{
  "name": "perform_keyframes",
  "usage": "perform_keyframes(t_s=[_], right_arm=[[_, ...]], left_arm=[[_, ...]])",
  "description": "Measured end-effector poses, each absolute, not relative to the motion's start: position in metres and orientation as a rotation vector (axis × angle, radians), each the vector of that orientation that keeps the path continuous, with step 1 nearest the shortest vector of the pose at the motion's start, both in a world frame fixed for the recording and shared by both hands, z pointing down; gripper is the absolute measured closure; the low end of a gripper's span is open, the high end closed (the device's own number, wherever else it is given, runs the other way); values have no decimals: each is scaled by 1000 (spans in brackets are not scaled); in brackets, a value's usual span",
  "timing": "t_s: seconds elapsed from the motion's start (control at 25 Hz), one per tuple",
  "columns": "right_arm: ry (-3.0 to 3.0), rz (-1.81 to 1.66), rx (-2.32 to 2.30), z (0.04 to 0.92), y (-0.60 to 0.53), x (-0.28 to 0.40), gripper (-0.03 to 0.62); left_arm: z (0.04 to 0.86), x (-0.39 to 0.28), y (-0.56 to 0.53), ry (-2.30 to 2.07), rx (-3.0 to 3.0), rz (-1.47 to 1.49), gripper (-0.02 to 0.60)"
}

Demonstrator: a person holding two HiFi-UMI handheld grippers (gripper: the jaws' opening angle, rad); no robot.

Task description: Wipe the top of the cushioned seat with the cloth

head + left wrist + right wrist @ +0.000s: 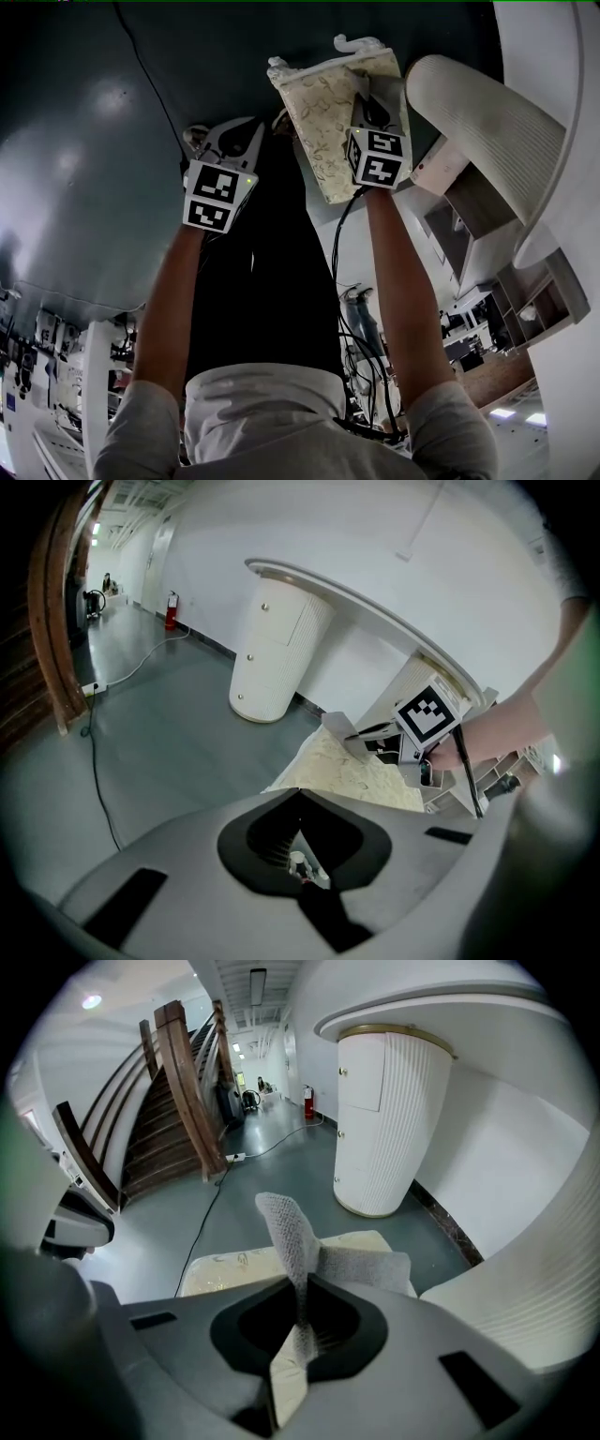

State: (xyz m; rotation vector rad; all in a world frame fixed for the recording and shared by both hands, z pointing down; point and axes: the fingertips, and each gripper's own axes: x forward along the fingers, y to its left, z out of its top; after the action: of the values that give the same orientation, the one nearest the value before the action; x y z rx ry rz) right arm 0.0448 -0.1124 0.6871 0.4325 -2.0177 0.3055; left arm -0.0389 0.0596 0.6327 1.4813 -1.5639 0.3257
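Seat [230, 1265] partly behind cloth [291, 1232], right gripper [302, 1321]

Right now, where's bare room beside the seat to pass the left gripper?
Free: grey floor left of the cushioned seat, out to the black cable. Crowded: seat top under the right gripper and cloth; narrow gap between seat and ribbed cabinet.

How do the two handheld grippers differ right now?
The right gripper pinches a grey cloth in its jaws; the left gripper has its jaws shut on nothing. The right gripper is above the cushioned seat; the left gripper is beside it, over the floor. Both carry a marker cube.
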Motion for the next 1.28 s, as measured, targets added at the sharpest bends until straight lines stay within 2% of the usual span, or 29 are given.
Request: perform_keyframes(t_s=[1.28], right_arm=[[-1979,234,110,690,39,-25,569]], left_arm=[[624,-96,151,-1727,1303,183,568]])
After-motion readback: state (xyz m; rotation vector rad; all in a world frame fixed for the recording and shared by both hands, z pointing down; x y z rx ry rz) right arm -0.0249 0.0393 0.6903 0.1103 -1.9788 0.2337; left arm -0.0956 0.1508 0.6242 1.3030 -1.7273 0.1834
